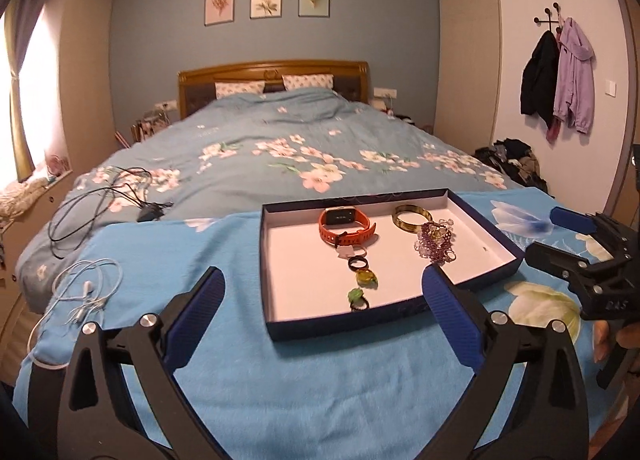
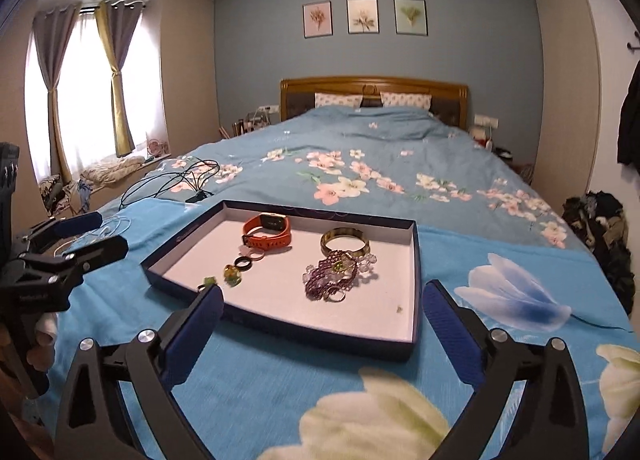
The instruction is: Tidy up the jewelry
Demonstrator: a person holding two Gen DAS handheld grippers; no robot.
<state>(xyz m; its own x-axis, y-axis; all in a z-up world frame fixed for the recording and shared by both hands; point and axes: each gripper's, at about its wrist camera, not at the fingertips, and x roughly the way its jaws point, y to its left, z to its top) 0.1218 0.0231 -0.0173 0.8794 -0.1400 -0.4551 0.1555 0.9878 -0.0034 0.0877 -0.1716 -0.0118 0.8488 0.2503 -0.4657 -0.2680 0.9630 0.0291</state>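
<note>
My left gripper (image 1: 322, 296) hangs spread wide with nothing between its blue pads, just short of the near edge of the tray (image 1: 472, 205), and my right gripper (image 2: 322, 310) is equally splayed and empty, facing the tray's near right corner. Neither touches anything.

Everything I need to sort lies inside that shallow dark-walled tray, which sits on the blue flowered blanket (image 1: 320, 400) at the foot of the bed. A loose line of rings runs from the near edge toward the middle: a green-topped ring (image 1: 359, 298) closest, then a yellow-green one (image 1: 367, 278), then a dark band (image 1: 355, 262). Behind them, toward the far edge, is the orange watch (image 1: 346, 225). In the far right part sits a brown bangle (image 1: 412, 217), touching a heap of purple and clear beaded pieces (image 1: 434, 242).

My guess on handling: the rings are light, hard and slick, likely to skate on the smooth tray floor, so I would pinch across the bulky tops. The watch strap is rubbery and forgiving; grab the strap, not the face. The bangle is rigid; take one side of its rim. The beads are limp and tangled, probably lifting as one clump, with glassy parts that want a gentle squeeze.
</note>
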